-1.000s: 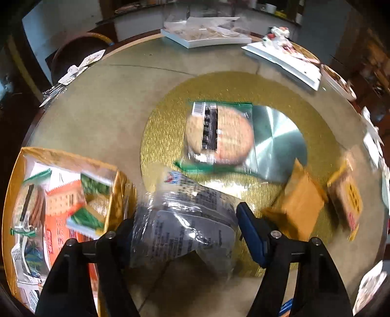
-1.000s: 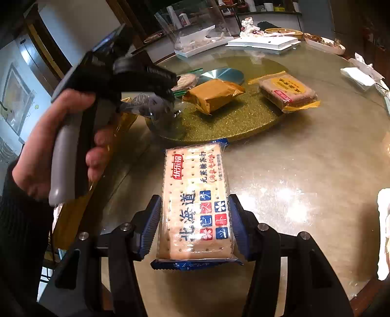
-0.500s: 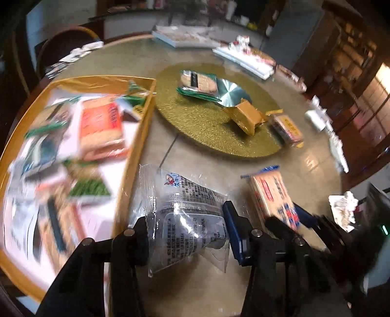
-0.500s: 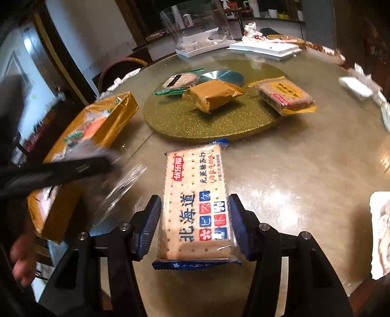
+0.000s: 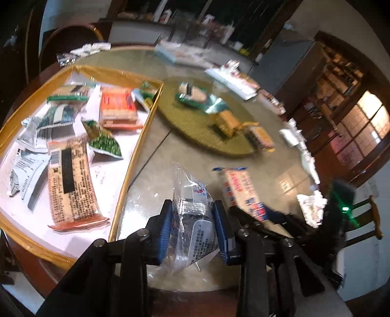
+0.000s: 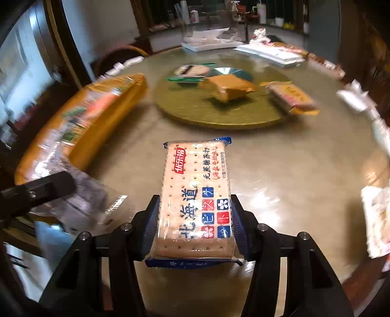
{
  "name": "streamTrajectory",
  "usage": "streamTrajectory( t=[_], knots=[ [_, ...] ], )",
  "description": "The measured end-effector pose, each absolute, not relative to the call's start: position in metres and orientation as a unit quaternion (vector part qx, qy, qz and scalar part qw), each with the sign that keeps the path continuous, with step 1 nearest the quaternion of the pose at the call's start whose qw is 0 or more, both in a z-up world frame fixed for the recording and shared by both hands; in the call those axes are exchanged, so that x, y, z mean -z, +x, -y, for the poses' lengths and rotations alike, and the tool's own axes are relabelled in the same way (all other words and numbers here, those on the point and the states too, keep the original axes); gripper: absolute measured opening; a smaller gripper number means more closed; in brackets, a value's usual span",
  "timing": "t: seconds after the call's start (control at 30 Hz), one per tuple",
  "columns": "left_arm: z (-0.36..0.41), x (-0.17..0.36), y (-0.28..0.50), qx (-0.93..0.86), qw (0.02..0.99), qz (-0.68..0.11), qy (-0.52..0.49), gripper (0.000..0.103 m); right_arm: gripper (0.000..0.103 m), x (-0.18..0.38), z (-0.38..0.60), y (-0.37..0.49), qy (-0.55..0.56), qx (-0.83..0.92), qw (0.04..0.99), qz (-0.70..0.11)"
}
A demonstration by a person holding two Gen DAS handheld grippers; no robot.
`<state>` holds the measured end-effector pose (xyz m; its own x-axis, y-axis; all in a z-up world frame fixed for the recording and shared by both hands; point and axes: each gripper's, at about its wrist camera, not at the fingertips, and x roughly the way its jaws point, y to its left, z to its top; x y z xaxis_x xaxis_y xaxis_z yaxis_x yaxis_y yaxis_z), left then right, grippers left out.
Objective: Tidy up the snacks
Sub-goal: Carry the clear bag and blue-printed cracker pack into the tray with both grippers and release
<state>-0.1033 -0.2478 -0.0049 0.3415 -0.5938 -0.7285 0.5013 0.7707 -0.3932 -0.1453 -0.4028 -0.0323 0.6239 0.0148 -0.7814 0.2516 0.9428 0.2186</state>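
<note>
Clear packet (image 5: 192, 226) now beside gold tray (image 5: 136, 151).

A round, glossy stone-coloured worktop (image 6: 304, 156) fills a dim room. A dark wooden chair (image 5: 70, 36) stands behind it before a white wall (image 6: 109, 22). A gridded window (image 5: 363, 124) glows warmly in dark wood framing, beside cluttered shelves (image 5: 334, 75).

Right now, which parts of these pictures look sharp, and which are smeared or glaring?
Left wrist view: tray snacks fairly crisp, far packets on the gold disc smeared. Right wrist view: cracker pack sharp, tray and table edges blurred, glare on the table.
</note>
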Motion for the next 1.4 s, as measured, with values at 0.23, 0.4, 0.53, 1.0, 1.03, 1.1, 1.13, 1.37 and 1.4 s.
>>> streamTrajectory(
  t=[0.23,0.4,0.53,1.0,1.03,1.1,1.13,1.37,1.4],
  knots=[
    [0.216,-0.013,-0.099,0.34,0.816,-0.456,-0.099,0.028,0.056,0.007,0.38,-0.143,0.175,0.028,0.902,-0.394],
    [0.168,-0.031,-0.086,0.316,0.834,-0.426,-0.148,0.027,0.056,-0.023,0.345,-0.124,0.172,-0.033,0.915,-0.364],
    [0.127,-0.039,-0.074,0.282,0.85,-0.407,-0.179,0.026,0.056,-0.034,0.315,-0.106,0.162,-0.074,0.918,-0.356],
    [0.046,0.001,-0.017,0.195,0.849,-0.419,-0.256,0.026,0.056,-0.009,0.232,-0.031,0.11,-0.115,0.901,-0.404],
    [0.044,0.003,-0.016,0.198,0.847,-0.419,-0.26,0.026,0.056,-0.007,0.229,-0.028,0.104,-0.113,0.901,-0.406],
    [0.044,0.005,-0.014,0.195,0.85,-0.415,-0.259,0.026,0.056,-0.005,0.227,-0.024,0.095,-0.107,0.902,-0.408],
    [0.045,0.005,-0.013,0.192,0.854,-0.412,-0.254,0.026,0.056,-0.004,0.227,-0.023,0.094,-0.104,0.901,-0.41],
    [0.057,0.004,-0.011,0.166,0.884,-0.388,-0.2,0.027,0.056,0.002,0.223,-0.013,0.093,-0.099,0.9,-0.414],
    [0.058,0.004,-0.011,0.161,0.888,-0.385,-0.193,0.028,0.056,0.004,0.224,-0.012,0.095,-0.097,0.899,-0.417]
  ],
)
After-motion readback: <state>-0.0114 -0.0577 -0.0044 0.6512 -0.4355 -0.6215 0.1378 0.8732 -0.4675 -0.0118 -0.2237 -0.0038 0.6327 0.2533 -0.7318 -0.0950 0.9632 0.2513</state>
